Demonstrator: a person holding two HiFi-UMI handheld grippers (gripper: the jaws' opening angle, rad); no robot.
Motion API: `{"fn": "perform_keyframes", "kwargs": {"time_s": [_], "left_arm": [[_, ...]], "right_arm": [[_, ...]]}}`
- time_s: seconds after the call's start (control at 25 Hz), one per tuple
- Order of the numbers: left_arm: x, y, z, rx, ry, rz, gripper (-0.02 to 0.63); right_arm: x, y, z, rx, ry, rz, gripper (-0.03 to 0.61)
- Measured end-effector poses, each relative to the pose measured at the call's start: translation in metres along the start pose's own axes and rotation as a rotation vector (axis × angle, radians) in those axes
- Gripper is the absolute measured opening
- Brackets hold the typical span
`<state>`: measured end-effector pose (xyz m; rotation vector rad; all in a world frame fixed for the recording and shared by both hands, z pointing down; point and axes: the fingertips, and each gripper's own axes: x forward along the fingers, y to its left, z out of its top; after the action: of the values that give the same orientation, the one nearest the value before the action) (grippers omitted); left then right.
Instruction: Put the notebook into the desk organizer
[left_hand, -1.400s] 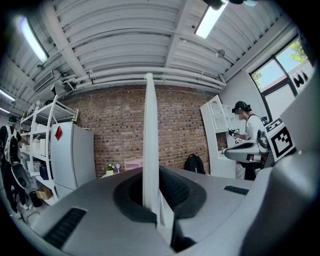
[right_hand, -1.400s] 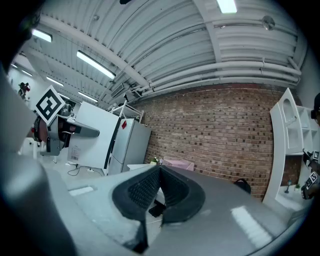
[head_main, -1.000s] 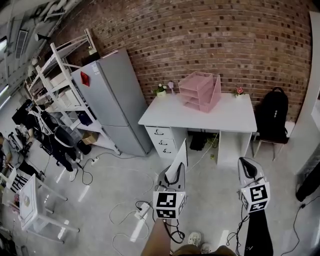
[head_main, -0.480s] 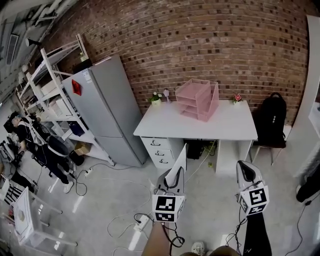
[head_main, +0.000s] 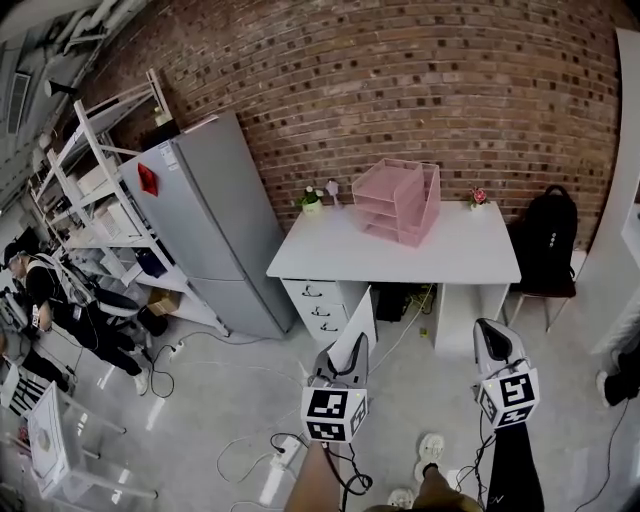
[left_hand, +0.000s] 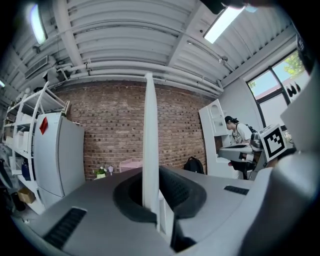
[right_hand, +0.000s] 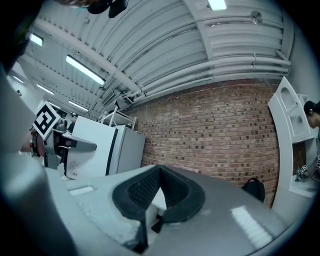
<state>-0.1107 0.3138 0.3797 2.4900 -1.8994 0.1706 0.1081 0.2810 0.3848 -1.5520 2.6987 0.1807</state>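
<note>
Nearest the camera, the left hand-held gripper stays clamped on the notebook. Its own view shows the thin white book standing edge-on between the pressed pads, rising upright above them. Beside it, the right hand-held gripper is closed with nothing between its jaws.

Both tools sit at nearly the same spot in the head view as a second ago, so the change lies around them. A shoe has come into view on the floor below the grippers. The white counter ahead now fills a little more of the picture. I take this as the person walking toward it, with the carry under way and no placing begun.

The counter is well apart from the grippers, beyond a stretch of bare floor. The pink desk organizer stands near its back edge, about mid-width, its stacked trays opening toward the left front. It lies between two small flower pots, and nothing sits in front of it on the counter top.

A grey fridge stands left of the counter and a dark backpack right of it, with the brick wall behind. The notebook will probably need tipping from upright to flat before it can slide into a tray.
</note>
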Motion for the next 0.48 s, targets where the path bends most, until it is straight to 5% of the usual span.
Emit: {"fn": "perform_keyframes", "kwargs": {"time_s": [0.48], "left_arm": [[0.092,0.015,0.008,0.007,0.025,-0.005,0.015]], "right_arm": [[0.090,-0.051,-0.008,0.027,-0.033,0.068,-0.002]]}}
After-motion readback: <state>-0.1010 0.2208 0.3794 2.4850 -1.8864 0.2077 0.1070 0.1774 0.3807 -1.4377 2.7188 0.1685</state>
